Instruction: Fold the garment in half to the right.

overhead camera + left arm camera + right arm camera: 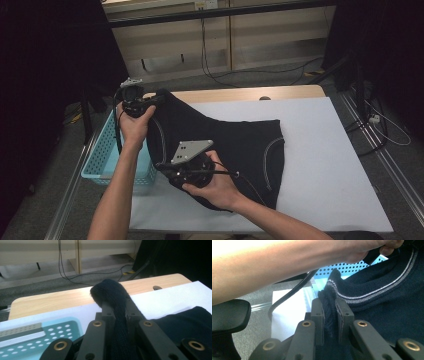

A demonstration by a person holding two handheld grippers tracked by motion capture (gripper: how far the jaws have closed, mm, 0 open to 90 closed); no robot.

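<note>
A dark navy knit garment [225, 145] with thin grey-white stripes lies spread on the white-covered table [320, 150]. My left gripper [157, 100] is shut on a bunched fold of the garment [112, 293] at its far left corner, held slightly above the table. At the garment's near left edge my right gripper [162, 167] is shut on a striped edge of the knit [332, 292]. In both gripper views the fabric is pinched tight between the jaws. The person's left forearm [287, 262] crosses the top of the right gripper view.
A light blue perforated basket [105, 155] stands just off the table's left edge, under the left arm. Wooden tabletop [240, 93] shows along the far edge. Cables [225, 75] run over the floor beyond. A black chair armrest [229, 315] sits low at the left.
</note>
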